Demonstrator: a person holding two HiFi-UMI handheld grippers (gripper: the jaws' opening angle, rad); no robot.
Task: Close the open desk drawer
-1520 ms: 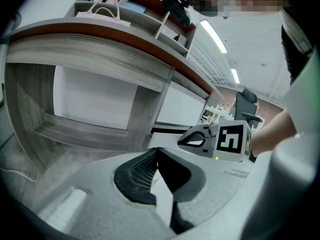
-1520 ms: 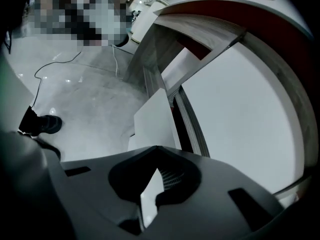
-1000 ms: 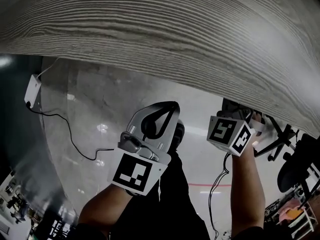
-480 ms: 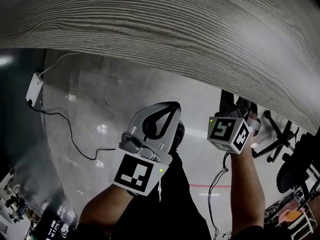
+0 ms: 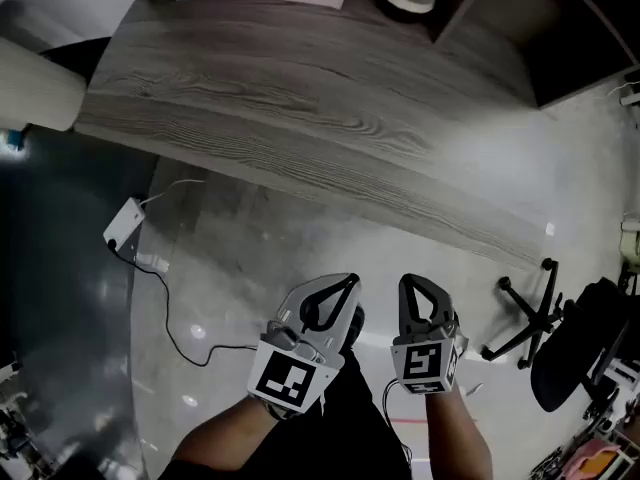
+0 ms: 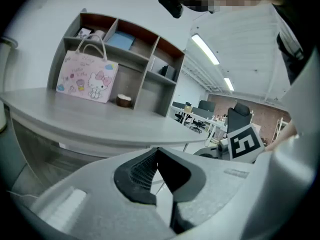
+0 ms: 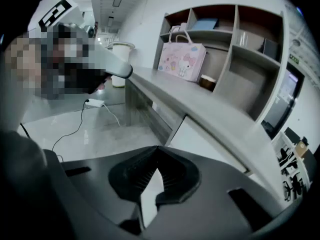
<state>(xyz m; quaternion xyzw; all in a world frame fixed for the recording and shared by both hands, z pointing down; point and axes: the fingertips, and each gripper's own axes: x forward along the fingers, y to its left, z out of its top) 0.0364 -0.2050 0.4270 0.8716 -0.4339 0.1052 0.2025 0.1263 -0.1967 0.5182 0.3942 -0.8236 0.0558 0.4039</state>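
Under the desk top, as the right gripper view shows it, the grey wood-grain drawer (image 7: 159,115) sits below the front edge of the desk (image 5: 300,118). From this angle I cannot tell if it is pushed in fully. Both grippers are held well apart from it, in front of the desk and above the shiny floor (image 5: 230,268). They are side by side, near each other, and they touch nothing. The left gripper (image 5: 351,281) has its jaws together, the tips meeting, with nothing between them. The right gripper (image 5: 409,280) is the same, its jaws closed on each other and empty. Both point toward the desk. At the far side of the desk top stands a pink bag (image 6: 87,79) with a cartoon print. Just beside it is a small bowl (image 6: 123,100), and both stand in front of a shelf (image 6: 150,44) with open compartments. A pale bin (image 7: 120,64) stands at one end of the desk. On the floor near the desk's left part lies a white adapter (image 5: 124,230). A black chair (image 5: 565,353) stands at the right, apart from the grippers.
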